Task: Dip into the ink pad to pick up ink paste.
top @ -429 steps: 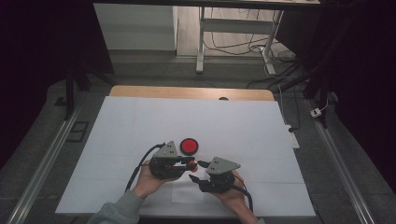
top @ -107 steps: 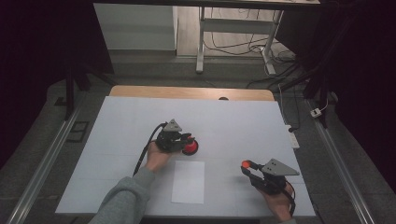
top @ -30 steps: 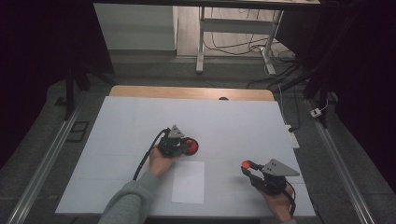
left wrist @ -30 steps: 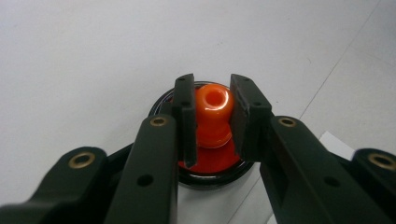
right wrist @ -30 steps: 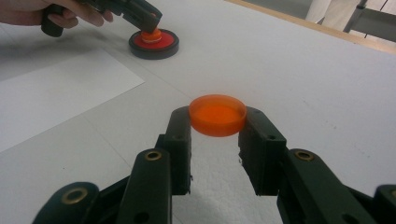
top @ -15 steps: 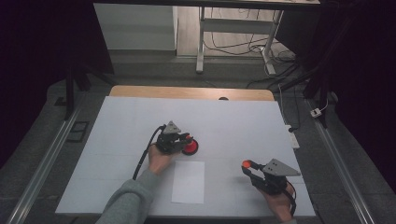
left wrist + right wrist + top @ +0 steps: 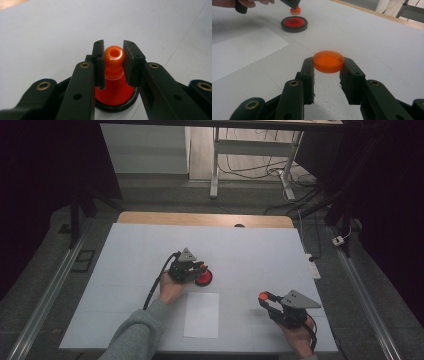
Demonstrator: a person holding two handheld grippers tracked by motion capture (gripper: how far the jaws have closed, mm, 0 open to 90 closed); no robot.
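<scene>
My left gripper (image 7: 197,269) is shut on the round knob of an orange stamp (image 7: 114,53). It holds the stamp upright over a round black ink pad (image 7: 204,278) with a red face. In the right gripper view the stamp (image 7: 295,11) hangs just clear of the ink pad (image 7: 294,23). Near the table's front right, my right gripper (image 7: 265,299) is shut on an orange round lid (image 7: 328,61), held level a little above the table. A white paper sheet (image 7: 201,314) lies flat between the two hands.
The white table top (image 7: 260,250) has a wooden strip (image 7: 200,219) along its far edge. The left gripper's black cable (image 7: 155,287) trails along the forearm. Metal rails run down both sides of the table.
The left gripper has shifted only slightly over the ink pad. The right gripper has kept still with the lid.
</scene>
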